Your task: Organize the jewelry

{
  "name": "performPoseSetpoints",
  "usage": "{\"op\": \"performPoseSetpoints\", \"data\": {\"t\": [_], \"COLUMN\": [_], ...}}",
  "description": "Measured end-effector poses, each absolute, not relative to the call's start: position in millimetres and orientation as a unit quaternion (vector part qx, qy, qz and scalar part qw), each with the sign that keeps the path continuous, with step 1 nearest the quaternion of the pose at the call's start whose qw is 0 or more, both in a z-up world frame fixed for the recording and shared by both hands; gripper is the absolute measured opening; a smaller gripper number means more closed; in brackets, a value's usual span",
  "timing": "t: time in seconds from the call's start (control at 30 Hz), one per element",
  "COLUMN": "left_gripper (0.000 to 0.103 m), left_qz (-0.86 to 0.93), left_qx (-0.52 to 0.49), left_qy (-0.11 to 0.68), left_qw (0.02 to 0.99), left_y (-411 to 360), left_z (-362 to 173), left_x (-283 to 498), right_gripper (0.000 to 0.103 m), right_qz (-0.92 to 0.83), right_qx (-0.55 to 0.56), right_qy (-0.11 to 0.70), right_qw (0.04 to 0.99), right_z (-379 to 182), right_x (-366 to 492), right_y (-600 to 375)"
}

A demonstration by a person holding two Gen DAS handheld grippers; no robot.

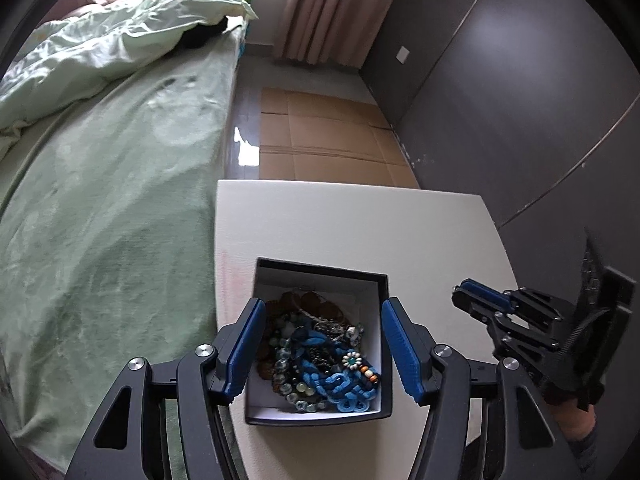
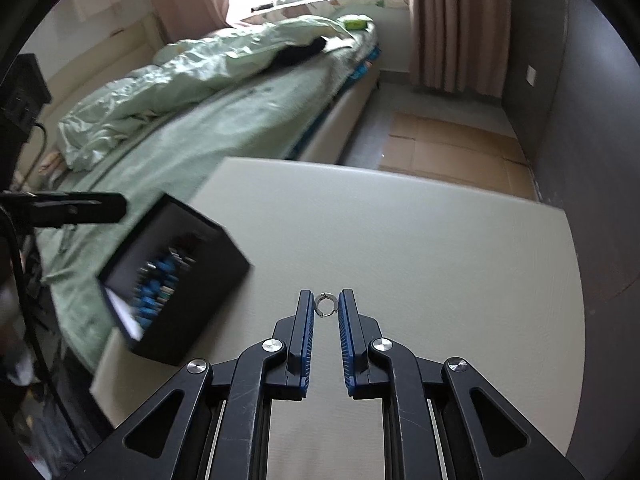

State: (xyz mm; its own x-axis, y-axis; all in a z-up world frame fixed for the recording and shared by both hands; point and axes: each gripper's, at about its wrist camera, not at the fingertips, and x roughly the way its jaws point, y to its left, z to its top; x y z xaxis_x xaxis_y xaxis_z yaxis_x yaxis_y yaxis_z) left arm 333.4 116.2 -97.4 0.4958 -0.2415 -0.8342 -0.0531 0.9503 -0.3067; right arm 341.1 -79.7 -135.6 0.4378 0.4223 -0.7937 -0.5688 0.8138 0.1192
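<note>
A black box with a white lining stands on the white table and holds a tangle of jewelry: blue cord pieces, glass beads, brown discs. My left gripper is open, its fingers spread on either side of the box, above it. My right gripper is nearly closed around a small silver ring held between its fingertips, low over the table and to the right of the box. The right gripper also shows in the left wrist view.
A bed with green bedding runs along the table's left edge. Flattened cardboard lies on the floor beyond the table. A grey wall is on the right and pink curtains hang at the back.
</note>
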Motion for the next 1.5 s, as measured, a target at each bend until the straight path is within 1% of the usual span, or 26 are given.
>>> {"op": "performPoseSetpoints", "data": {"t": [0.23, 0.37, 0.53, 0.67, 0.7, 0.73, 0.77, 0.8, 0.83, 0.97, 1.03, 1.1, 1.17, 1.23, 1.3, 1.33, 1.47, 1.5], "left_gripper": [0.063, 0.077, 0.084, 0.091, 0.095, 0.096, 0.098, 0.098, 0.099, 0.1, 0.1, 0.101, 0.101, 0.101, 0.102, 0.102, 0.103, 0.103], "left_qz": [-0.033, -0.024, -0.02, -0.021, -0.021, -0.021, -0.022, -0.023, -0.025, -0.033, -0.037, -0.039, -0.04, -0.042, -0.044, -0.046, -0.049, -0.049], "left_qx": [-0.156, -0.166, -0.174, -0.178, -0.179, -0.179, -0.181, -0.182, -0.183, -0.182, -0.179, -0.174, -0.168, -0.162, -0.159, -0.158, -0.144, -0.142], "left_qy": [0.493, 0.483, 0.474, 0.465, 0.462, 0.459, 0.456, 0.453, 0.451, 0.443, 0.437, 0.432, 0.426, 0.415, 0.404, 0.398, 0.375, 0.372], "left_qw": [0.855, 0.859, 0.863, 0.867, 0.868, 0.87, 0.871, 0.872, 0.873, 0.877, 0.881, 0.884, 0.888, 0.894, 0.9, 0.903, 0.914, 0.916], "left_y": [133, 142, 152, 155, 156, 156, 157, 157, 157, 154, 150, 147, 142, 138, 135, 133, 124, 123], "left_z": [-100, -99, -97, -93, -92, -90, -89, -88, -87, -83, -80, -77, -73, -67, -61, -58, -44, -41], "left_x": [320, 309, 297, 290, 288, 287, 285, 284, 282, 277, 273, 270, 266, 261, 256, 253, 239, 237], "right_gripper": [0.014, 0.014, 0.014, 0.014, 0.018, 0.032, 0.041, 0.053, 0.056, 0.057, 0.065, 0.071, 0.074, 0.084, 0.09, 0.093, 0.095, 0.099], "right_qz": [0.336, 0.352, 0.361, 0.349, 0.348, 0.348, 0.344, 0.339, 0.334, 0.321, 0.312, 0.306, 0.301, 0.294, 0.29, 0.287, 0.267, 0.264], "right_qx": [-0.075, -0.072, -0.068, -0.07, -0.068, -0.061, -0.057, -0.055, -0.054, -0.05, -0.045, -0.035, -0.027, -0.018, -0.004, 0.002, 0.019, 0.023], "right_qy": [0.425, 0.428, 0.435, 0.44, 0.443, 0.45, 0.452, 0.45, 0.446, 0.443, 0.441, 0.438, 0.437, 0.438, 0.436, 0.434, 0.431, 0.43], "right_qw": [0.837, 0.829, 0.822, 0.824, 0.823, 0.82, 0.821, 0.824, 0.829, 0.836, 0.84, 0.844, 0.847, 0.849, 0.852, 0.854, 0.862, 0.863], "right_z": [-111, -107, -105, -106, -107, -108, -108, -106, -104, -97, -93, -90, -87, -85, -82, -80, -72, -70], "right_x": [326, 321, 322, 323, 324, 326, 326, 325, 323, 316, 311, 306, 300, 294, 287, 283, 268, 264], "right_y": [-44, -26, -6, 4, 5, 5, 4, 3, 0, -10, -18, -26, -35, -44, -55, -60, -84, -88]}}
